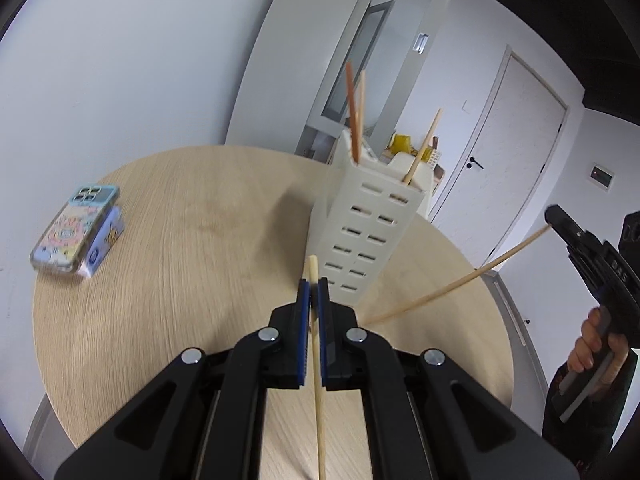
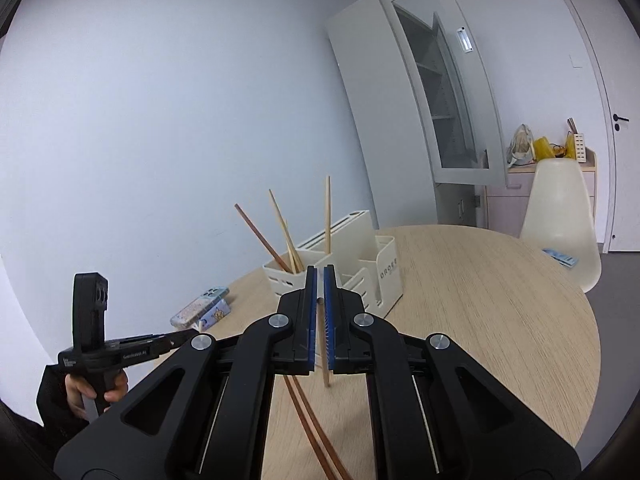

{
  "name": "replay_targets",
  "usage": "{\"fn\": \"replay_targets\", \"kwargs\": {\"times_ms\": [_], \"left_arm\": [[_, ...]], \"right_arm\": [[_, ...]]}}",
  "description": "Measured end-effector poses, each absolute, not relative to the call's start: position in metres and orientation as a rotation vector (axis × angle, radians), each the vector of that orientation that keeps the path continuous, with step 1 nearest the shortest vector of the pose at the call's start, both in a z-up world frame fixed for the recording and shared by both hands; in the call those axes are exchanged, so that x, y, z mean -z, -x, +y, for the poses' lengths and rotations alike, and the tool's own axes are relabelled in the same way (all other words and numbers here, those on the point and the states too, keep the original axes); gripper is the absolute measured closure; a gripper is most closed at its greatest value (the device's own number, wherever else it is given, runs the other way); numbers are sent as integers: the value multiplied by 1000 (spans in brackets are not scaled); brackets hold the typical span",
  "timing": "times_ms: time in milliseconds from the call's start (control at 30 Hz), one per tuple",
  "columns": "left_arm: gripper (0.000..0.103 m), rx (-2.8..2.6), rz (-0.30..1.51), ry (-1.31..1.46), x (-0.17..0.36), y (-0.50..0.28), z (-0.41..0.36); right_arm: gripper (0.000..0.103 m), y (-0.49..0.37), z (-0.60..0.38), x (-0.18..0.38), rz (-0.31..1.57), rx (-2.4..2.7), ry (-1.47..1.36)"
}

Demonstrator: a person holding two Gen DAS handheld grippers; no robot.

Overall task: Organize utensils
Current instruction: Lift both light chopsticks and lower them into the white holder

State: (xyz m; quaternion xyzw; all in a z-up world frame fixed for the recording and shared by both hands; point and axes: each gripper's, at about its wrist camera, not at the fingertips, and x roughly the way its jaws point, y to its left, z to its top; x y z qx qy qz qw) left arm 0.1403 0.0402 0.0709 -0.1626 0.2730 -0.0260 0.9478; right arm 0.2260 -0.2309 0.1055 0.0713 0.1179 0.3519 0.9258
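My left tongs (image 1: pixel 315 284) are pinched on a pale wooden chopstick (image 1: pixel 317 344) that runs straight down between the blue pads (image 1: pixel 305 320) toward six o'clock, its blunt end poking just past the fingertips. My right tongs (image 2: pixel 319 270) are likewise squeezed onto a second pale chopstick (image 2: pixel 326 364); in the right wrist view it shows only as a short length dropping below the pads, while from the left wrist view the same stick (image 1: pixel 460 280) slants from the right tongs (image 1: pixel 554 216) at about three o'clock down toward the middle of the table. The cream slotted utensil holder (image 1: pixel 360 236) stands upright on the round wooden table (image 1: pixel 180 280), straight ahead at twelve o'clock of my left tongs and just beyond them. A reddish-brown chopstick (image 1: pixel 353 112) and pale ones (image 1: pixel 422 148) already lean in its compartments. Seen from my right side, two more reddish-brown chopsticks (image 2: pixel 312 432) lie on the tabletop toward six o'clock, under the tongs. A phone (image 1: pixel 74 232) in a patterned case rests on a small blue box (image 1: pixel 104 248) at about nine o'clock on the table. My right hand (image 1: pixel 592 344) grips its handle at four o'clock, and my left hand (image 2: pixel 94 392) shows at eight o'clock in the other view. A white chair (image 2: pixel 560 220) stands beyond the table at two o'clock.
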Motion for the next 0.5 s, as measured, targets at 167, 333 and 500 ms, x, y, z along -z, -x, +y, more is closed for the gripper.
{"fn": "replay_targets", "kwargs": {"times_ms": [167, 333, 500], "left_arm": [[100, 67, 524, 307, -83, -146, 42], [100, 111, 508, 300, -94, -158, 44], [103, 169, 460, 277, -126, -168, 42]], "right_arm": [[100, -230, -223, -118, 195, -701, -140], [100, -235, -216, -123, 203, -691, -134], [103, -237, -214, -137, 199, -710, -145]]}}
